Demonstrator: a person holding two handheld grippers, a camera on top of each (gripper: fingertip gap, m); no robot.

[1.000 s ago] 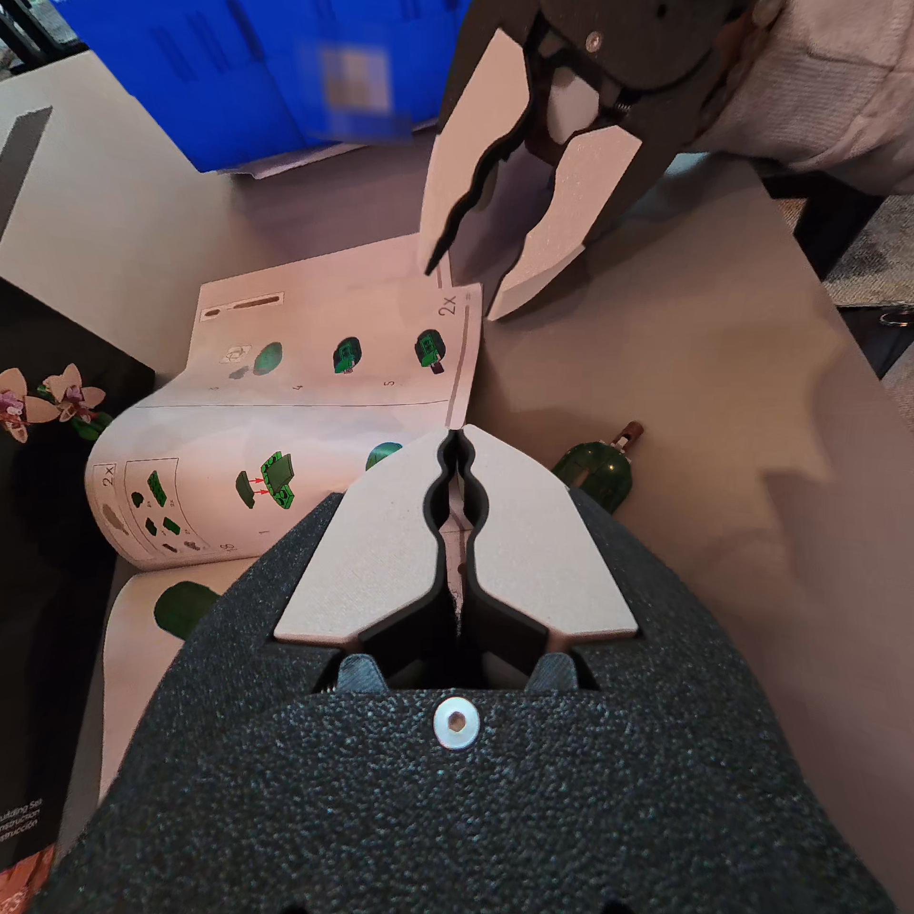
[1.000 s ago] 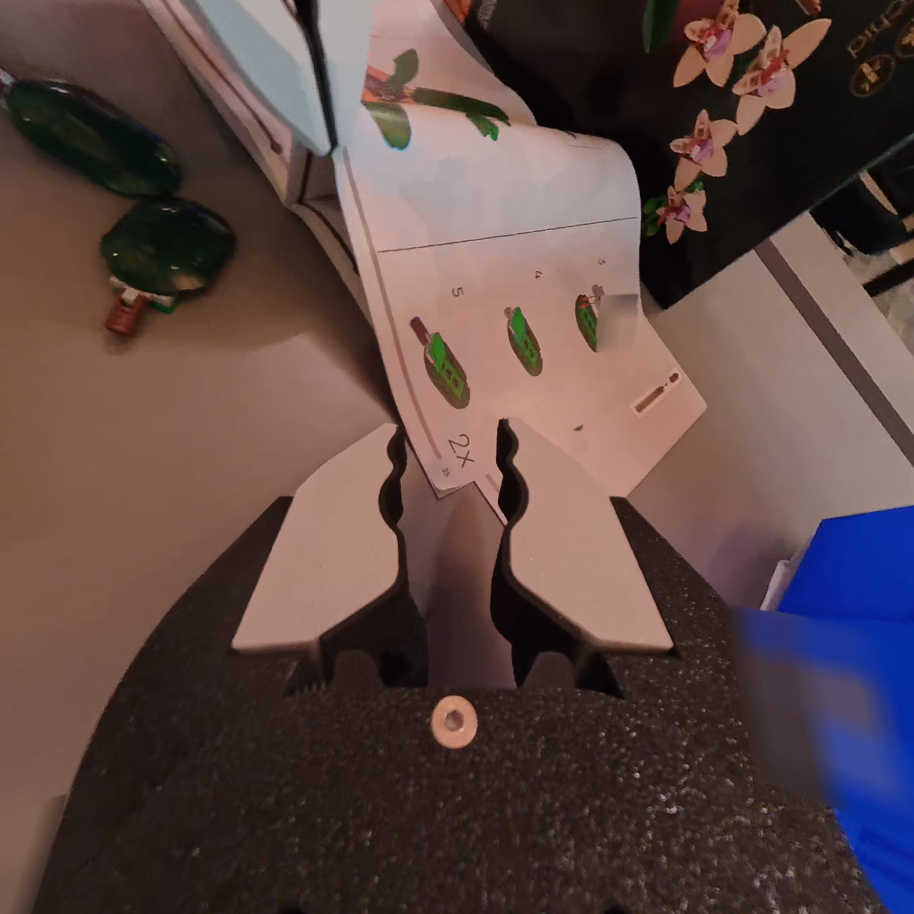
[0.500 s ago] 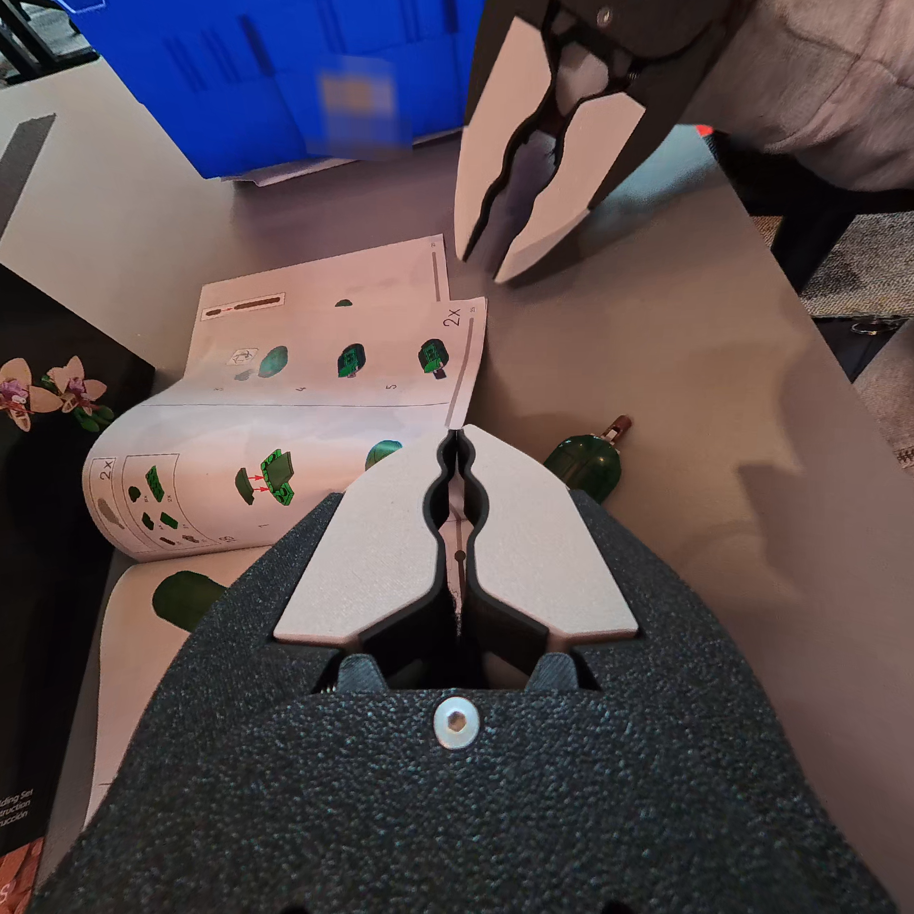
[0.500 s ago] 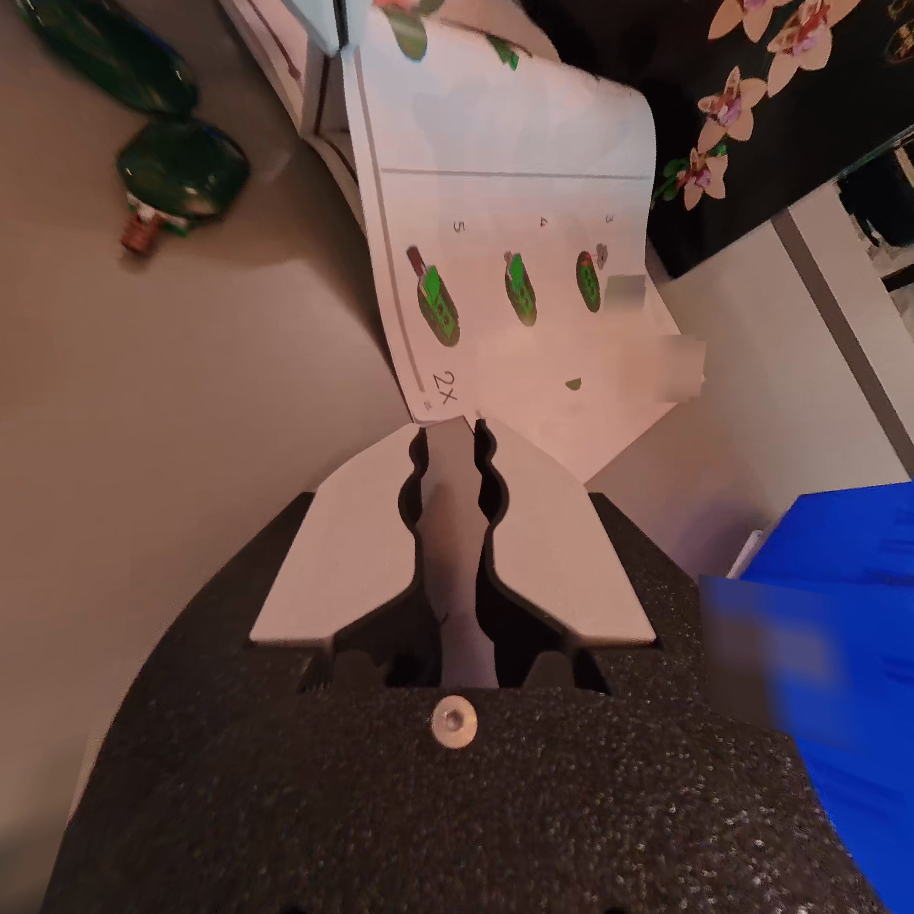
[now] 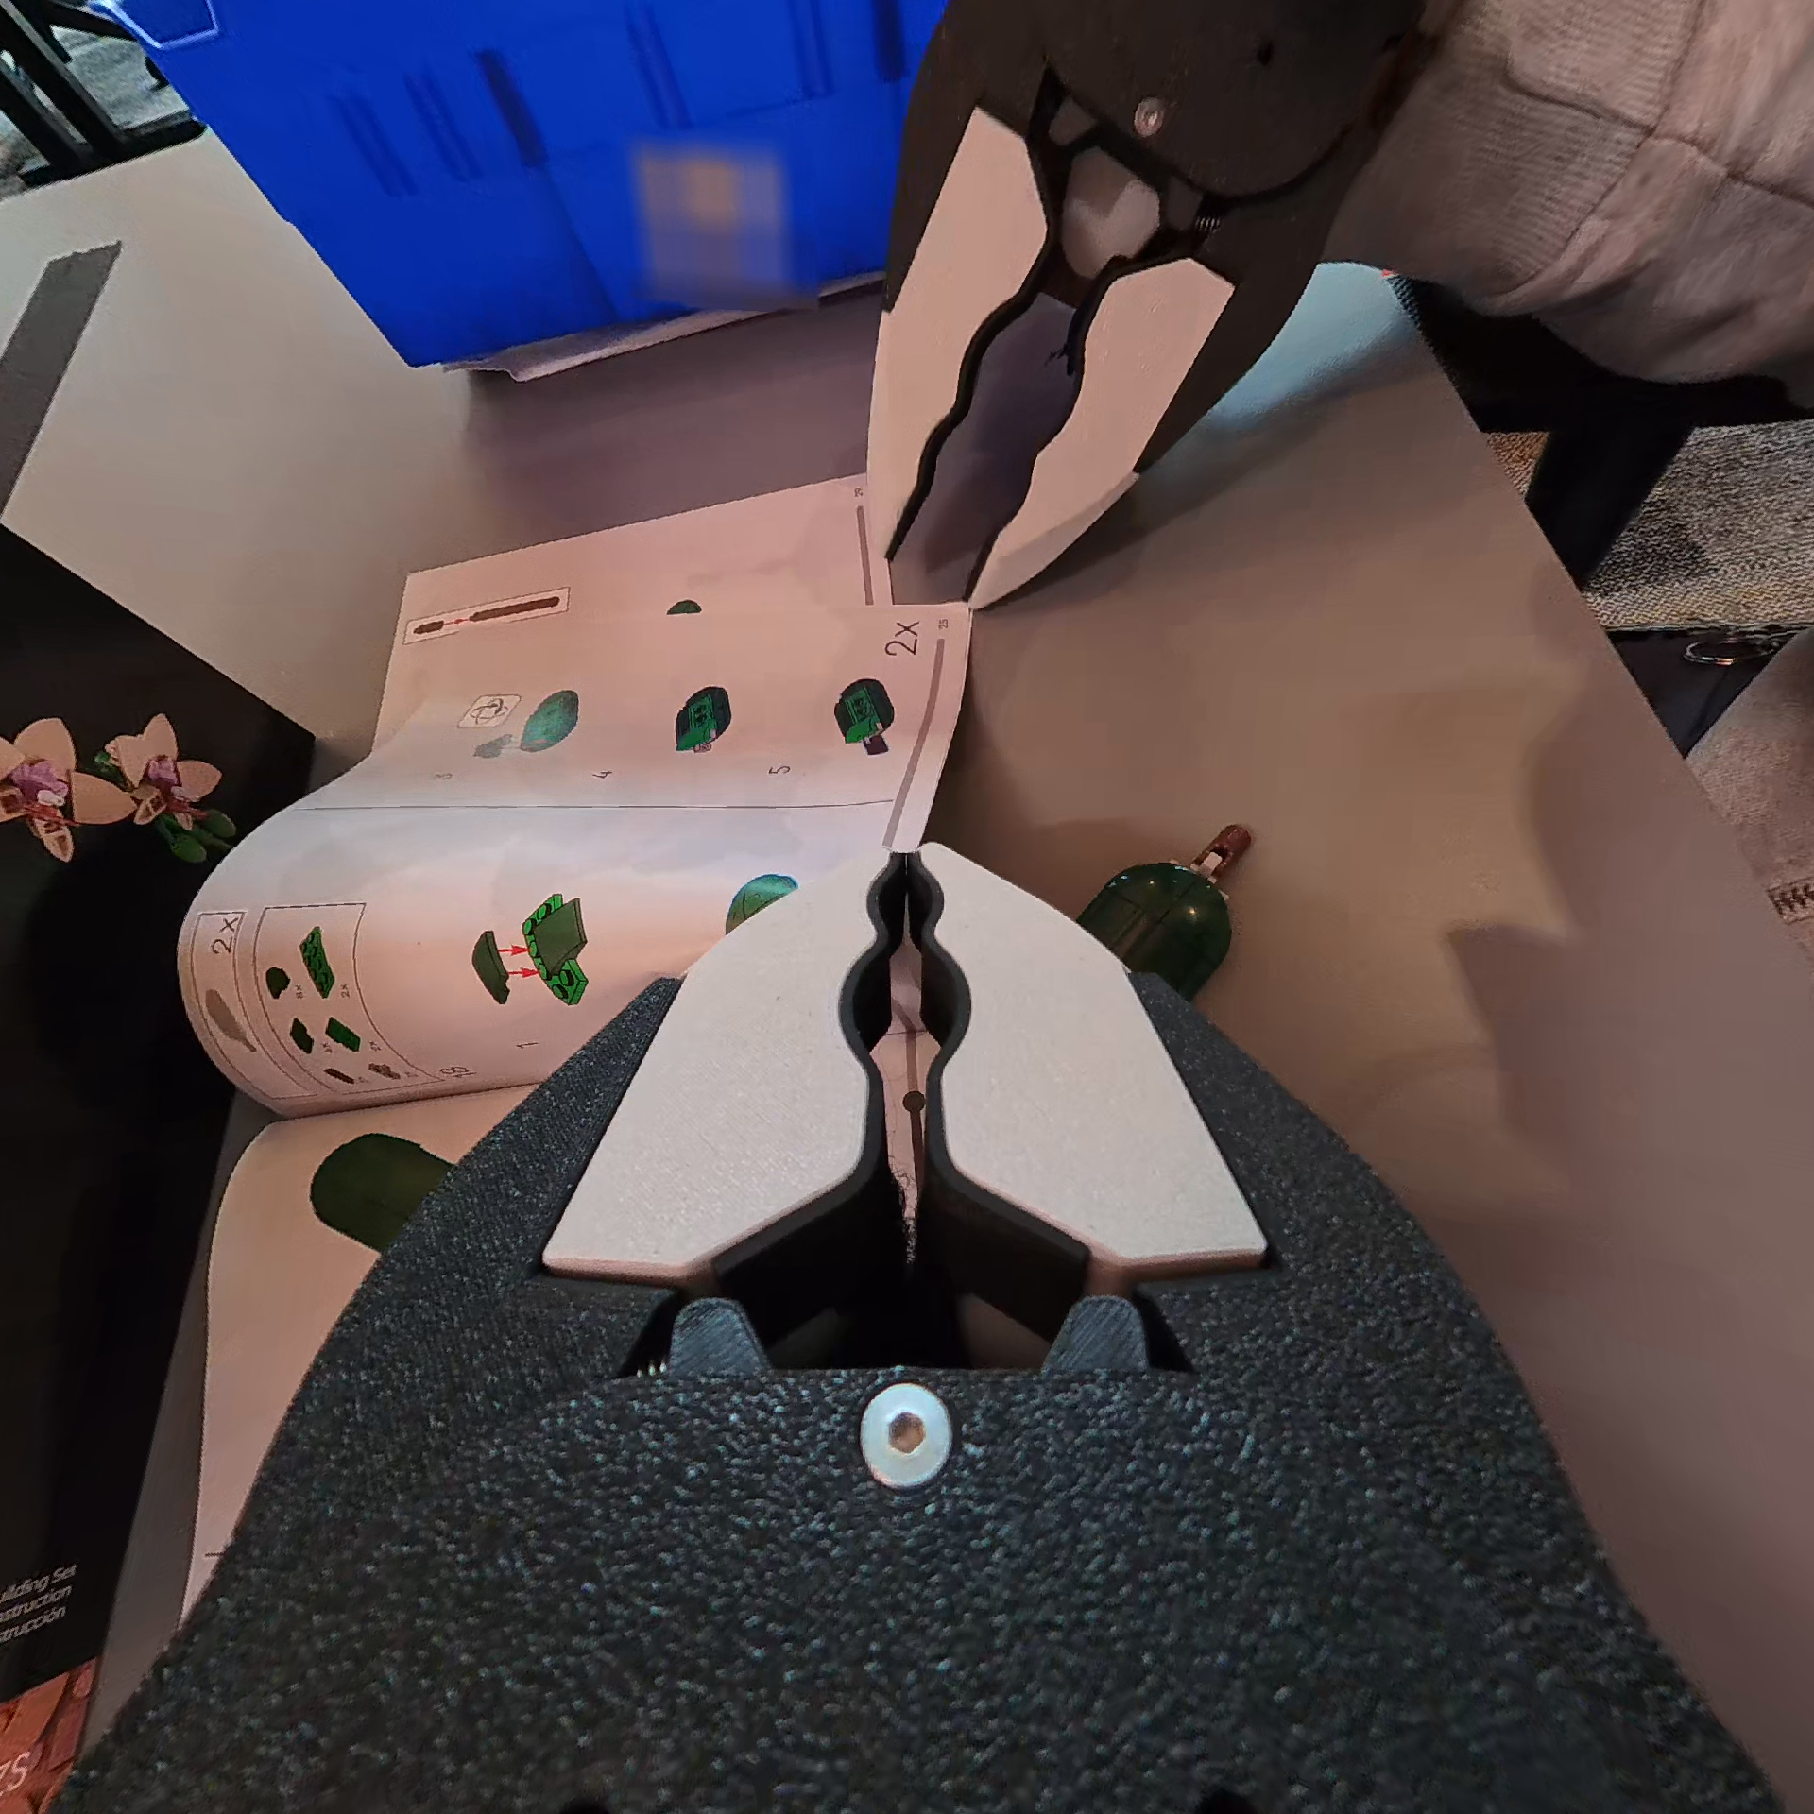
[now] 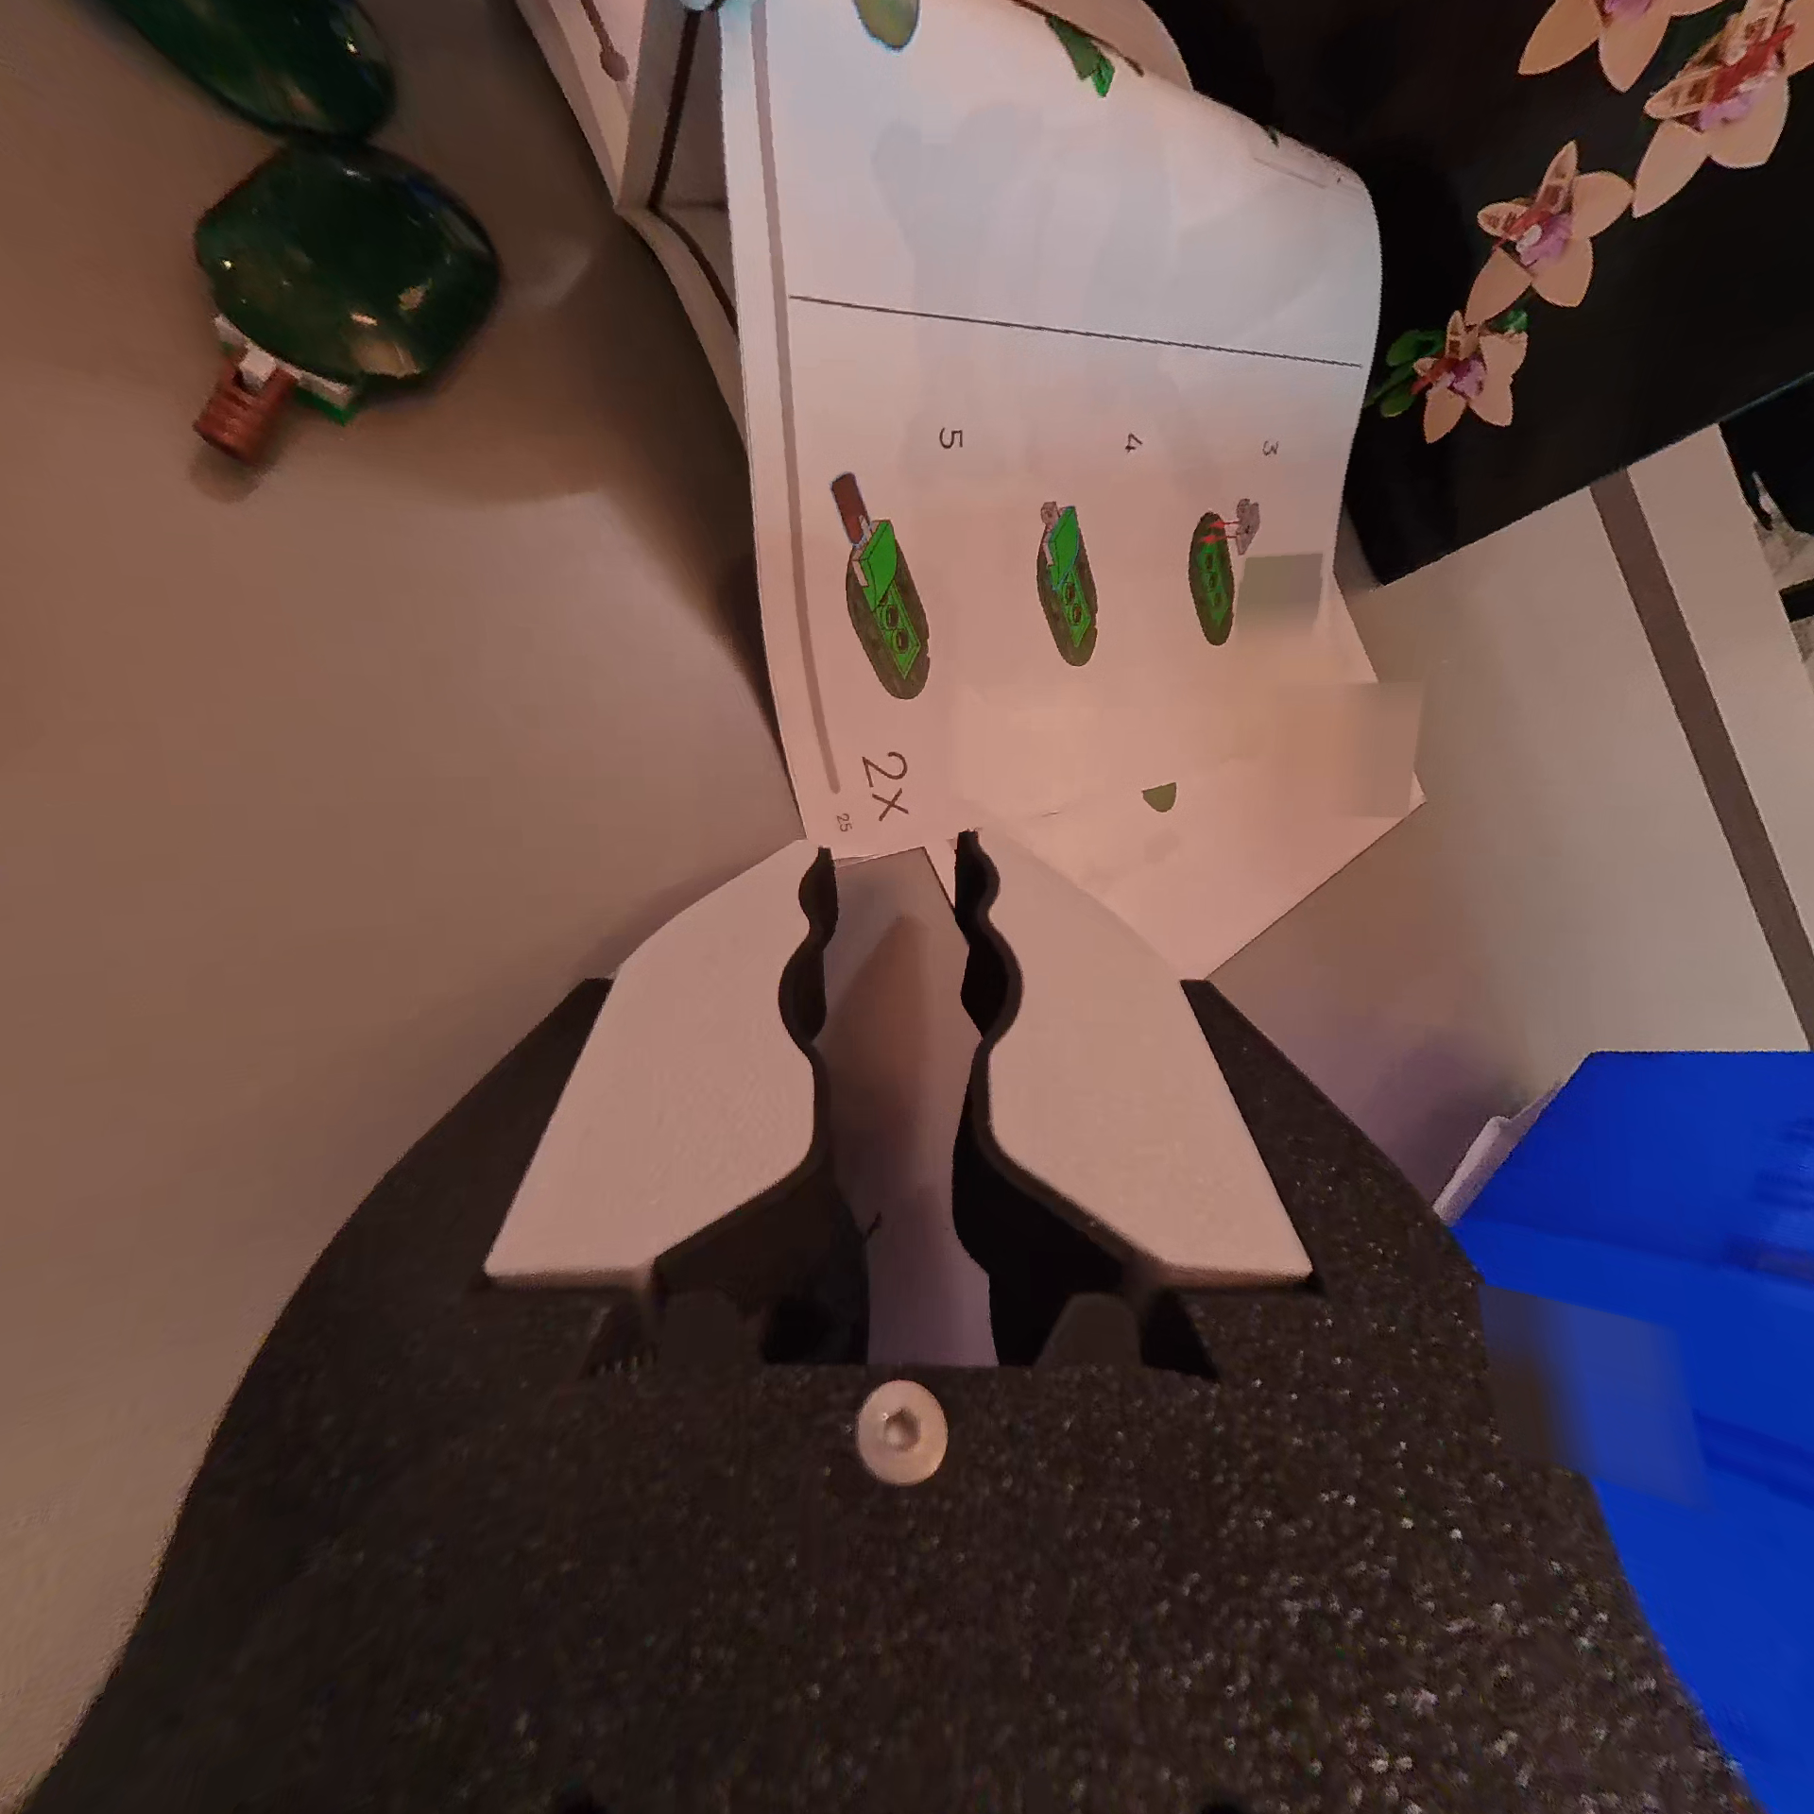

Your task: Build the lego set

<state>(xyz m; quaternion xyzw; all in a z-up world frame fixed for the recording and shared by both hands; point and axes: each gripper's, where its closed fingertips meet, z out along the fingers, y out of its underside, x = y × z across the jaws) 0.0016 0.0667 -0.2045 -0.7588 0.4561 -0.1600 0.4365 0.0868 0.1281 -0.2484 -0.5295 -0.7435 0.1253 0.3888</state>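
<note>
Left wrist view: the booklet (image 5: 628,746) page is pinched at its edge by the closed left gripper (image 5: 904,856), while the parted right gripper (image 5: 940,579) should be lowered gently onto the corner, clear of the green leaf (image 5: 1163,928).

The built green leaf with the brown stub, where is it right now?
The green leaf lies on the table just right of the left gripper, beside the open booklet; the right wrist view shows it upper left.

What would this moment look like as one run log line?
left gripper: shut on instruction booklet page edge | right gripper: open at page corner | green leaf piece: on table, untouched
</note>
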